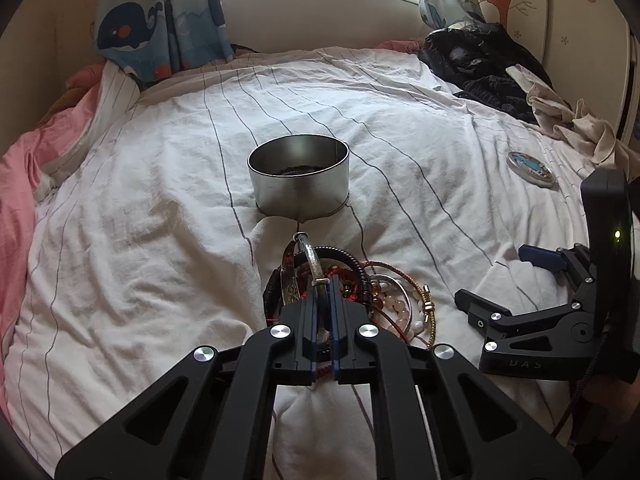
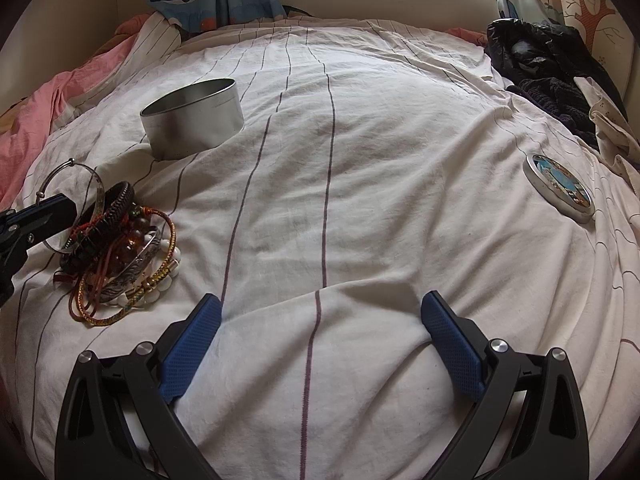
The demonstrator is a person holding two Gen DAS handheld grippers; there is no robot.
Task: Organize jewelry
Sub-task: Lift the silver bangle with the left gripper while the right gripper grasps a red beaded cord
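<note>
A heap of bracelets [image 1: 384, 300] [image 2: 124, 248] lies on the striped white sheet: black braided bands, red and gold cords, amber and white beads, engraved silver bangles. My left gripper [image 1: 323, 284] [image 2: 60, 204] is shut on a thin silver bangle [image 1: 310, 254] [image 2: 86, 168] that stands on edge at the heap's far side. Just beyond it stands an open round metal tin [image 1: 298, 176] [image 2: 192, 120] with something dark on its bottom. Over bare sheet to the right of the heap, my right gripper [image 2: 320, 312] [image 1: 494, 276] is open with nothing between its blue pads.
The tin's picture lid [image 1: 530, 168] [image 2: 560, 188] lies flat at the right. Dark clothes and a black bag [image 1: 480, 64] are piled at the far right corner. A pink blanket [image 1: 24, 168] borders the left side. Whale-print curtains [image 1: 160, 20] hang at the back.
</note>
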